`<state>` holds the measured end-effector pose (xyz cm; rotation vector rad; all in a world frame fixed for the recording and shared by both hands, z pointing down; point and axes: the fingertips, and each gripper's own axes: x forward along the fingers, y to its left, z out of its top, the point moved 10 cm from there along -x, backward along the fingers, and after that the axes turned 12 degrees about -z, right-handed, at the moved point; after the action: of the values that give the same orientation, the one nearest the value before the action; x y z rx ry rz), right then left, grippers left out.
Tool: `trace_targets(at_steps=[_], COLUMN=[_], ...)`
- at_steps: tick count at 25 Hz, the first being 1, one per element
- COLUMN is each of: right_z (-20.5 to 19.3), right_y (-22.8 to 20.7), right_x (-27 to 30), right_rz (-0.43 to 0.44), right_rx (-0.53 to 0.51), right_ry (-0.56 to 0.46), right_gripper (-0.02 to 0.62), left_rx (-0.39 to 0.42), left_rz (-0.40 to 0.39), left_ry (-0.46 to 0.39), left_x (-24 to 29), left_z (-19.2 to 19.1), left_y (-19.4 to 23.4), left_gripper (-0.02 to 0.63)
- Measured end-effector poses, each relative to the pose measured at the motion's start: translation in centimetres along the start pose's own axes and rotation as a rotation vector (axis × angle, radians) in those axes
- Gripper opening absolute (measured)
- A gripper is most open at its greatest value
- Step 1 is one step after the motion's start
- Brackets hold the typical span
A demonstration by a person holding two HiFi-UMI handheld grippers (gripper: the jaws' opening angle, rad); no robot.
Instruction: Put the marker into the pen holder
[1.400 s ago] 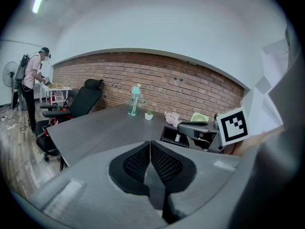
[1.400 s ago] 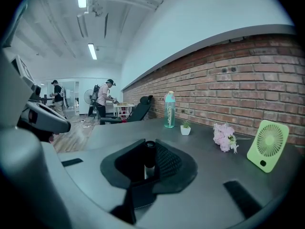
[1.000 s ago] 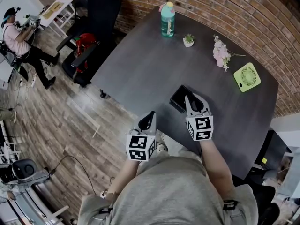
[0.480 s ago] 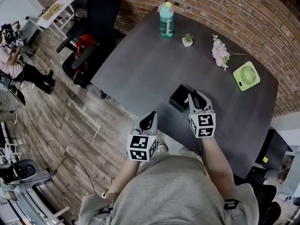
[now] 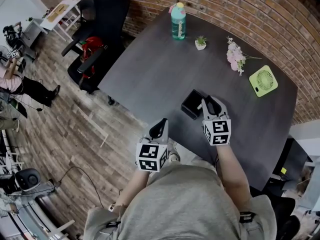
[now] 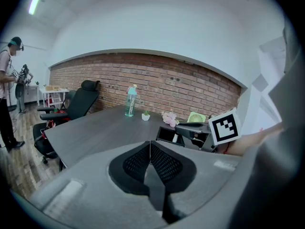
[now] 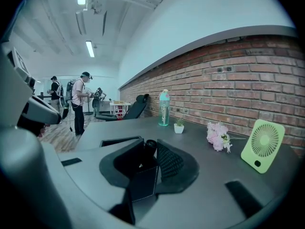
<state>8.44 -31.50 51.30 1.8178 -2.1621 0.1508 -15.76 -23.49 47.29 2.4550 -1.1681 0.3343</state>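
Observation:
The black square pen holder [image 5: 192, 104] stands on the dark table [image 5: 150, 69], near its front edge. My right gripper [image 5: 209, 104] sits just to the right of the holder, at its rim. In the right gripper view the black marker [image 7: 149, 148] lies end-on between the pads, and the holder's rim [image 7: 119, 140] shows just left of them. The jaws are opening, so the marker lies loosely between them. My left gripper [image 5: 159, 127] hangs off the table's front edge over the floor, shut and empty [image 6: 150, 145].
At the table's far side stand a teal bottle [image 5: 178, 20], a small potted plant [image 5: 200, 42], pink flowers [image 5: 234, 56] and a green fan [image 5: 263, 81]. Black office chairs [image 5: 95, 39] stand to the left. A person [image 5: 15, 79] is on the floor at far left.
My right gripper has shifted slightly right and forward beside the holder. The left gripper has stayed put. The person at far left has moved along the floor.

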Motion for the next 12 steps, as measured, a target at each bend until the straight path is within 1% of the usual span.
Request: trace_targets(at_steps=[12], right_z=[0.5], right_y=[0.6], right_x=[0.4], right_rz=[-0.005], right_rx=[-0.002], right_ry=[0.019], right_gripper=[0.086], left_rx=[0.007], left_rz=[-0.001], left_ry=[-0.007], left_x=[-1.9], left_z=[-0.6], left_y=[-0.9], left_gripper=[0.018])
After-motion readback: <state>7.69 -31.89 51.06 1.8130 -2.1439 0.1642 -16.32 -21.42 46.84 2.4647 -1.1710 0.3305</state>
